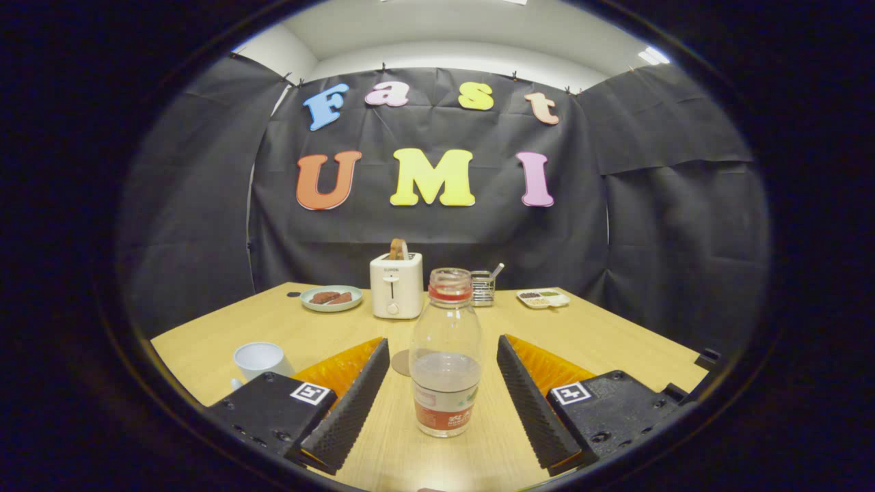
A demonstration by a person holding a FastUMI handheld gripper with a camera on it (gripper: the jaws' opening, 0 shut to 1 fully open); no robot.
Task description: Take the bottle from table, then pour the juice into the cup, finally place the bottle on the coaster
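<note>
A clear plastic bottle (446, 355) with no cap stands upright on the wooden table (615, 342), partly filled with pale liquid and wrapped in a red and white label. It stands between my fingers, and my gripper (443, 355) is open, with a gap on each side of the bottle. A white cup (260, 358) sits to the left, just beyond my left finger. A round brown coaster (402, 362) lies flat behind the bottle, partly hidden by it.
At the back of the table stand a white toaster (396, 285) with toast in it, a green plate (331, 298) of food to its left, a wire holder (482, 287) and a small divided white dish (543, 298) to the right.
</note>
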